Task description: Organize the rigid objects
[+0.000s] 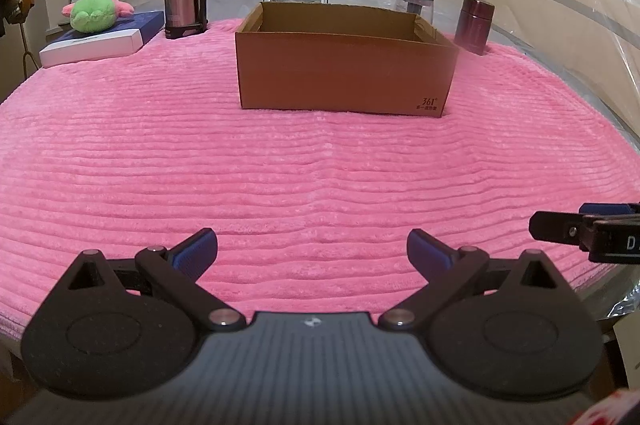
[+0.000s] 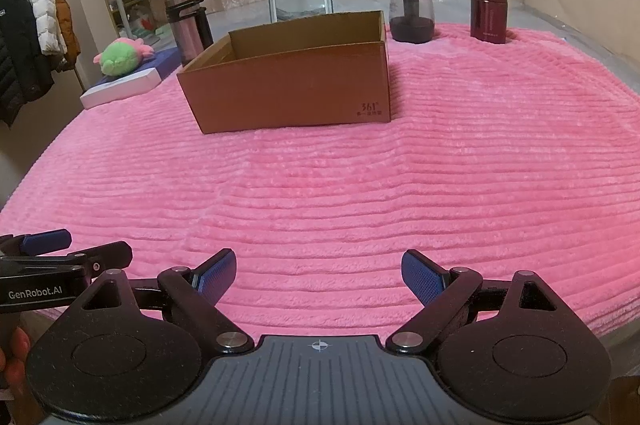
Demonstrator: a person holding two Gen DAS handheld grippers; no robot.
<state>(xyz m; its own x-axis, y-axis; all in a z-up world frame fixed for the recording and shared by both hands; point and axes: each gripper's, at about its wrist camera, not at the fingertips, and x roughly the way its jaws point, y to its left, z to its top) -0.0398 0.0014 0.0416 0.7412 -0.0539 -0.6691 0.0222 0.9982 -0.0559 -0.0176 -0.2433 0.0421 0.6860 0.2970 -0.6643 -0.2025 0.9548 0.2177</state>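
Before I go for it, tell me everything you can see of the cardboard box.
The cardboard box is plain brown corrugated card, open-topped with no lid in view, low and rectangular. A small "361°" mark is printed at the lower right corner of its front face. It sits upright and flat on the pink ribbed blanket, toward the far side. What shows of its inside looks empty. Nothing else touches it.

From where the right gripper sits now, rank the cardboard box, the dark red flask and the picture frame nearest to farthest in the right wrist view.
Measured from the right gripper, which is open:
1. Cardboard box: mid-blanket, ahead and slightly left, nearest.
2. Dark red flask: upright at the blanket's far right edge.
3. Picture frame: behind the box, beyond the blanket, farthest.
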